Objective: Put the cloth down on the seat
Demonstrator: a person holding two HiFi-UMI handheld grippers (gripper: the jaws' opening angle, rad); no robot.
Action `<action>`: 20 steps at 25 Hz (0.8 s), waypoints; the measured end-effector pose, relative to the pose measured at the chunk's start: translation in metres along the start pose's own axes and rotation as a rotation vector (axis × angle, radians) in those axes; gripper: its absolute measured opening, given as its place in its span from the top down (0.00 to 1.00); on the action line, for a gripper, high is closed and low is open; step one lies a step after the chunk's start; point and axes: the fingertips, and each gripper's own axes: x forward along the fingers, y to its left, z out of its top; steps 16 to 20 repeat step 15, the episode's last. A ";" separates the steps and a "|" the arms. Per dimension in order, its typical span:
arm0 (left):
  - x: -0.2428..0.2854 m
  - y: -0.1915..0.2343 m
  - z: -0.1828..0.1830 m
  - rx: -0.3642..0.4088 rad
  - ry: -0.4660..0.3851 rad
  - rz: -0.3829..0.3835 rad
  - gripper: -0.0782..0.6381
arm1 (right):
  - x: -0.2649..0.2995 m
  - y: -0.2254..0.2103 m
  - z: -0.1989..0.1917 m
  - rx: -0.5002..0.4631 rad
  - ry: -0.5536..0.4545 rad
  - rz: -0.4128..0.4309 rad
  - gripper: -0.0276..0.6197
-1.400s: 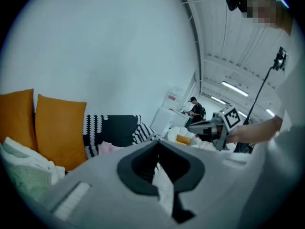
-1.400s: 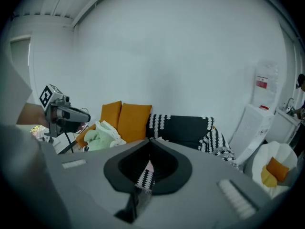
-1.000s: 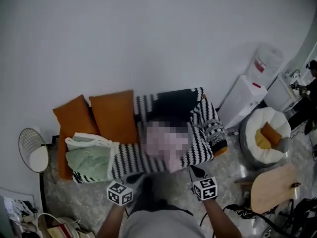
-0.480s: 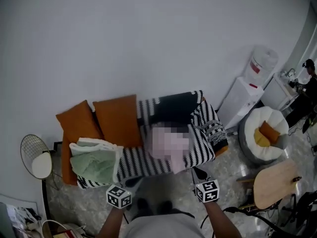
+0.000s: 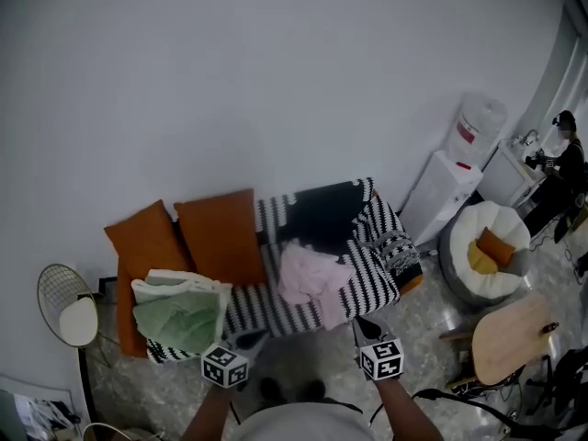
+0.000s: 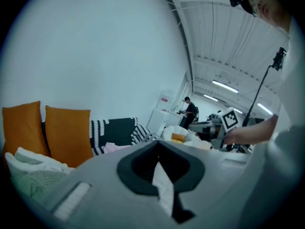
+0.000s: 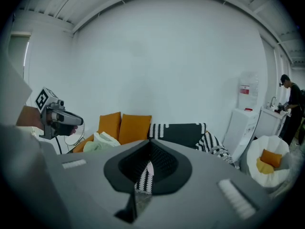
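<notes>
Both grippers, left gripper and right gripper, are sitting closed and empty. Past them the crumpled pale-pink cloth is lying on the black-and-white striped sofa seat. It's looking light and floppy, so I'm guessing pinching a raised fold works best.

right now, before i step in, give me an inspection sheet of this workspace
surface: sofa, seat covered by a striped throw
job's things: pink cloth lies crumpled on the throw, held by neither gripper
clutter: folded green and white blankets at the seat's left end; two orange cushions against the back
grippers: left gripper and right gripper in front of the sofa, fingers together, nothing between them
cables: black cables on the floor at lower right
surroundings: water dispenser, white beanbag, wooden table, a person at far right
</notes>
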 end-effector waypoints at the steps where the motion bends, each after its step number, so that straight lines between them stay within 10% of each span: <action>1: 0.000 0.001 0.001 0.003 0.001 -0.005 0.89 | 0.001 0.001 0.000 -0.001 -0.001 -0.003 0.95; 20: -0.004 -0.003 0.006 0.024 -0.003 -0.041 0.89 | -0.008 0.012 -0.003 0.032 -0.006 -0.030 0.95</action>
